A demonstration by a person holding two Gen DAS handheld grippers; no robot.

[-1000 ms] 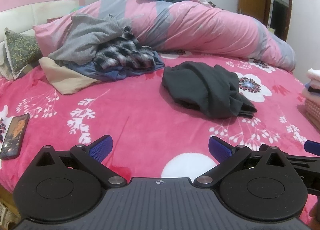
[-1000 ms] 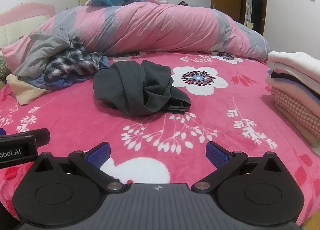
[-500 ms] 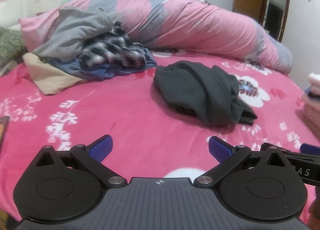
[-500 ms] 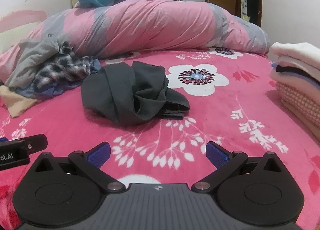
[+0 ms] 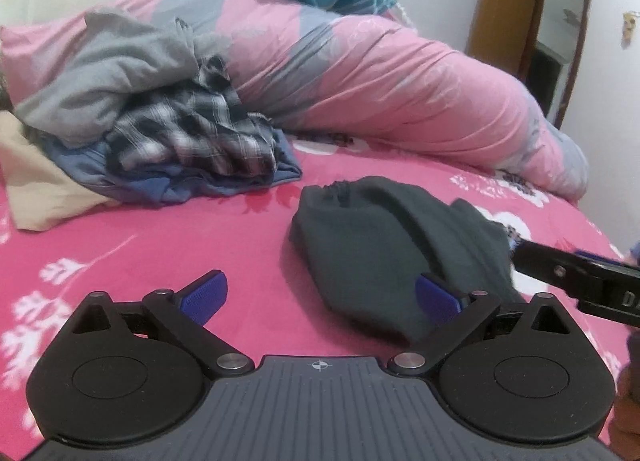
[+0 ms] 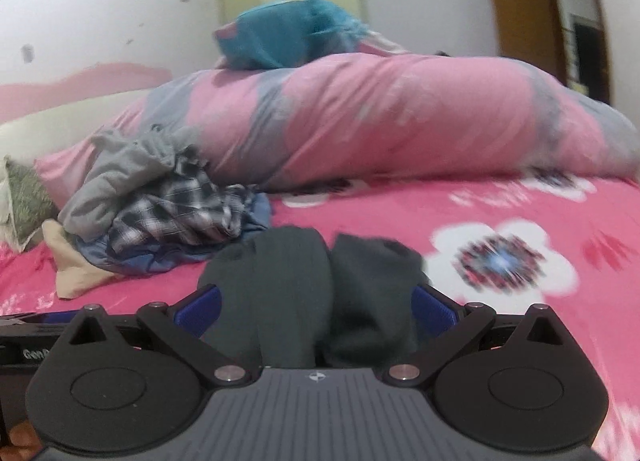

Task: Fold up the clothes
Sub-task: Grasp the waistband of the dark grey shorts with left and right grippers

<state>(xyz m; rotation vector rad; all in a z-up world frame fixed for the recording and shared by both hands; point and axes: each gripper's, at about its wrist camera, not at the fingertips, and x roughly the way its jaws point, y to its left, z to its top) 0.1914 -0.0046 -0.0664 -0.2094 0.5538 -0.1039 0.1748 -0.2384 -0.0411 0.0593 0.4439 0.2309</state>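
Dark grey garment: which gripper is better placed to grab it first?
Right. The right gripper is open with the dark grey garment bunched between its fingers, so it could probably just close. The left gripper, also open, has mostly bare bedspread between its fingers, the garment by its right finger only.

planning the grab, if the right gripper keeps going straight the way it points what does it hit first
Most likely the crumpled dark grey garment: it already lies between the open right gripper blue fingers, the plaid and grey clothes pile further back left.
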